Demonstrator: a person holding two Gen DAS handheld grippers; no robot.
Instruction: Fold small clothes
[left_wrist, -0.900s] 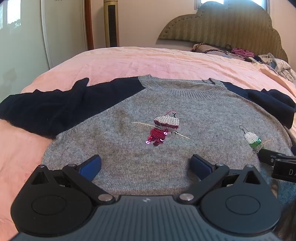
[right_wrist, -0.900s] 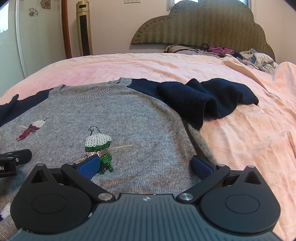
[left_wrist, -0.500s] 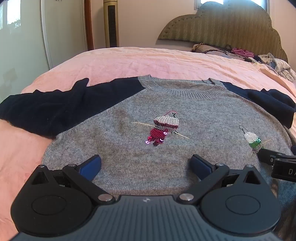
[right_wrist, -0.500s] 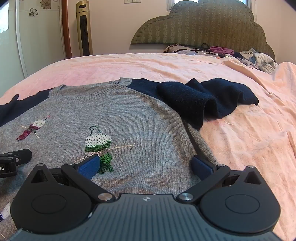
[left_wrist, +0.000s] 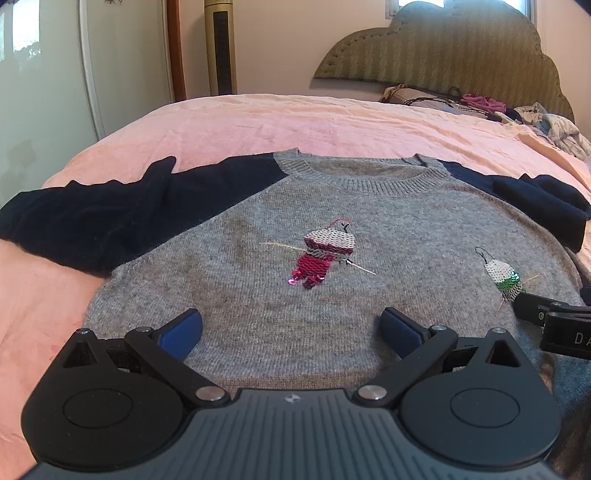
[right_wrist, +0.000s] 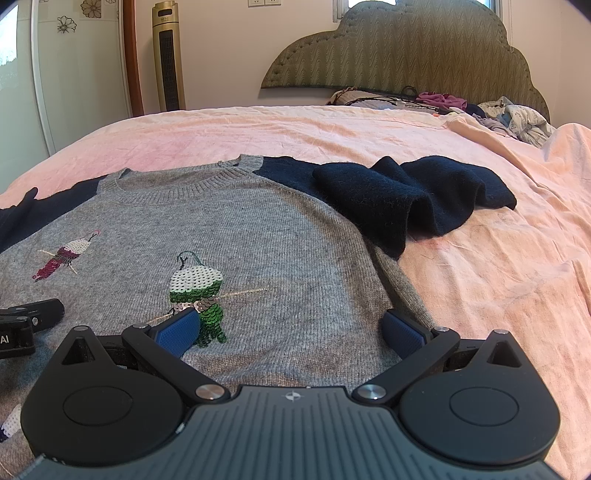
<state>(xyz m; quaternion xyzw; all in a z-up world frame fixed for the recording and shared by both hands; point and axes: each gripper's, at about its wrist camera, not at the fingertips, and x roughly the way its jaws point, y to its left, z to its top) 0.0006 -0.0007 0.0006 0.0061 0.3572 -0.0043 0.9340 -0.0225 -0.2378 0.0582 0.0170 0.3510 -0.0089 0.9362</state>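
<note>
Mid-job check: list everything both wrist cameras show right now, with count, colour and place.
sweater: one, grey body with navy sleeves and sequin figures, spread flat on the bed.
bedsheet: one, pink, covering the bed.
headboard: one, olive, far end.
clothes pile: one, mixed colours, by the headboard.
tower fan: one, gold, against the wall.
left hand-held gripper: one, black with blue pads, open over the sweater's lower part.
right hand-held gripper: one, same colours, open over the sweater's right side.
</note>
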